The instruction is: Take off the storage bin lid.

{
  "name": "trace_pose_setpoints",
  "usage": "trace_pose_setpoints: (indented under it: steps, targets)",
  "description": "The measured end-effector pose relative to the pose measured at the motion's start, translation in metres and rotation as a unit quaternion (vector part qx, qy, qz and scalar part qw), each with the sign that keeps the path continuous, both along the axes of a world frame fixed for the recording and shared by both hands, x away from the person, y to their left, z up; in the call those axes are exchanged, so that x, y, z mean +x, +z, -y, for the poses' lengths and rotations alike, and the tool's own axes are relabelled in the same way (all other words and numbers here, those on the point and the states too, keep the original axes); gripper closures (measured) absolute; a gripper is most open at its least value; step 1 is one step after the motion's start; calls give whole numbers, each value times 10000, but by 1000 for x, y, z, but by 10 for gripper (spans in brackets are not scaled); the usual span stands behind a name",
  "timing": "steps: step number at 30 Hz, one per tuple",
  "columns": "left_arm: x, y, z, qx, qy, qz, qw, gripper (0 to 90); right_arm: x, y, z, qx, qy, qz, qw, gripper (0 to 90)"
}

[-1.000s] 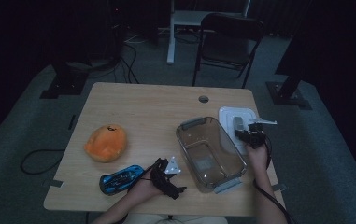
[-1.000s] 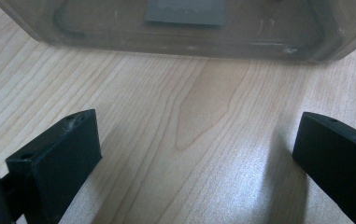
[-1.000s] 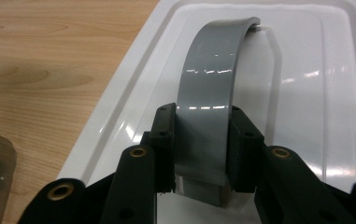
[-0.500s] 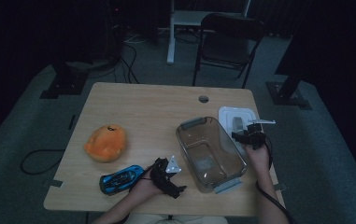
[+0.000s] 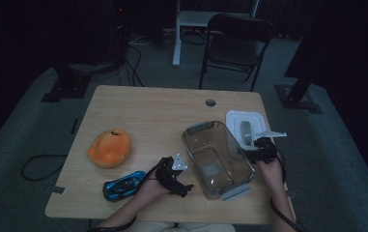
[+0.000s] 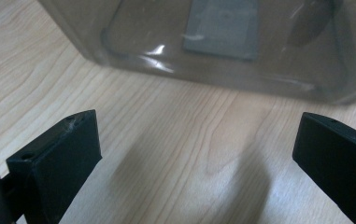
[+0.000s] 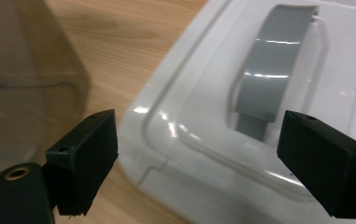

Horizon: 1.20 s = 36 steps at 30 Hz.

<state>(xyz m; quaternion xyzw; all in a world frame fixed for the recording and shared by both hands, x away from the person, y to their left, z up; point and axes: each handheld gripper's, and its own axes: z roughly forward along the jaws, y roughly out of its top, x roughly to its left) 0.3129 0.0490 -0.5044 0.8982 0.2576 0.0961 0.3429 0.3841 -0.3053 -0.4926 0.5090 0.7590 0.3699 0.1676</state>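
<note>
We see a clear plastic container [image 5: 218, 157] standing on the wooden surface [image 5: 157, 116], lid off, with grey handles at its two ends. Nothing lies loose inside it; only a grey rectangular patch shows at its bottom. Its white lid [image 5: 246, 126] lies flat on the surface just beside the container's far right side, with a grey handle [image 7: 271, 77] running along its recessed middle.

Our right claw [image 5: 260, 147] hovers over the near edge of the lid, and its jaws have just been opening; they now stand wide apart with nothing gripped. In the right gripper view the lid's handle sits in the gap ahead of them, untouched, with the container's tinted wall at the left.

Our left claw [image 5: 177, 170] rests low over the surface near the container's left side, jaws spread wide and holding nothing; bare wood lies between them, and the container's wall rises just ahead.

An orange plush toy [image 5: 109, 147] and a blue toy car [image 5: 123, 184] sit farther left, well apart from the container.
</note>
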Motion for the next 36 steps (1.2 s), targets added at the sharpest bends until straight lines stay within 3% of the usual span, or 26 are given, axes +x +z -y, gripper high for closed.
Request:
trace_pose_setpoints:
  steps: [8, 11, 21, 36]
  targets:
    - [4, 8, 2, -46, -64, 25, 10000, 15, -16, 2, -11, -42, 164, 94, 9998, 126]
    - [5, 10, 2, -41, -78, 35, 10000, 15, -20, 1, -12, 125, 207, 86, 9997, 126]
    - [11, 16, -6, 153, -86, 106, 9998, 15, -32, -7, -22, 361, 442, -76, 9983, 133]
    - [25, 22, -19, 477, 119, 294, 9984, 15, -48, -9, -33, 363, 501, -127, 9980, 153]
